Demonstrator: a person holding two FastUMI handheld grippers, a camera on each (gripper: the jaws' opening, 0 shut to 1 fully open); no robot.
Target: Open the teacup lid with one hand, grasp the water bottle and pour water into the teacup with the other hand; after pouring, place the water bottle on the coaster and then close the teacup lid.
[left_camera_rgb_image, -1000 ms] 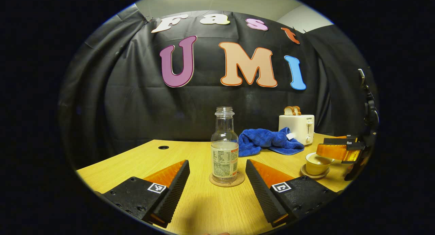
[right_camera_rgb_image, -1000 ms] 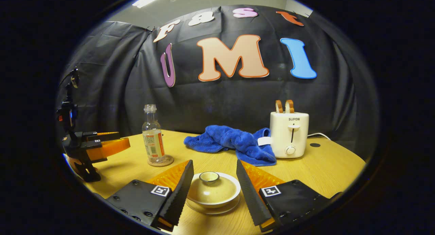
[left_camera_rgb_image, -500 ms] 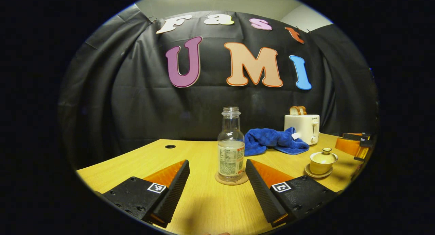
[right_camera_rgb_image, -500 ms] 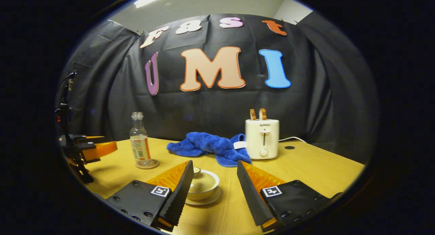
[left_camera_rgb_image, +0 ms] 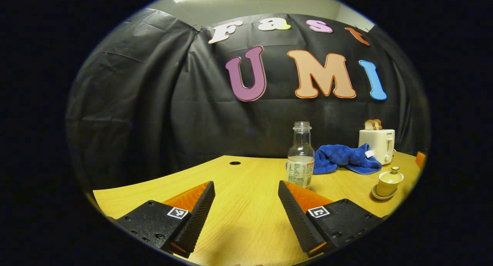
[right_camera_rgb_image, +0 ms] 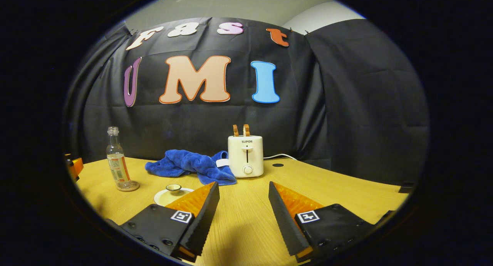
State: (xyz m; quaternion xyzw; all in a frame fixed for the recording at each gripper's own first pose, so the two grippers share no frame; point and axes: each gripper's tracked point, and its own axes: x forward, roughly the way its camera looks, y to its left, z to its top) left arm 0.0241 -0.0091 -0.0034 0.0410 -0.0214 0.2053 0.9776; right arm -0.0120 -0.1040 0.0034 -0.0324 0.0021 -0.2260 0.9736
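A clear water bottle [left_camera_rgb_image: 300,158] with no cap and a label stands upright on a round cork coaster [right_camera_rgb_image: 128,187]; the same bottle [right_camera_rgb_image: 116,162] is at the left of the right gripper view. The cream teacup [left_camera_rgb_image: 389,179] sits on its saucer with its lid on, right of the bottle; its lid [right_camera_rgb_image: 172,191] peeks out behind my right gripper's left finger. My left gripper [left_camera_rgb_image: 246,208] is open over bare table, the bottle just beyond its right finger. My right gripper [right_camera_rgb_image: 243,214] is open, nothing between its fingers.
A crumpled blue towel [left_camera_rgb_image: 342,160] lies behind the cup, beside a white toaster [right_camera_rgb_image: 245,155] holding two bread slices. The wooden table [left_camera_rgb_image: 238,216] has a cable hole [left_camera_rgb_image: 234,163] near the back. An orange corner of the other gripper [right_camera_rgb_image: 75,166] shows at the far left.
Both grippers have drawn back and swung outward, left to the left and right to the right. The bottle and the lidded cup have left the gaps between the fingers.
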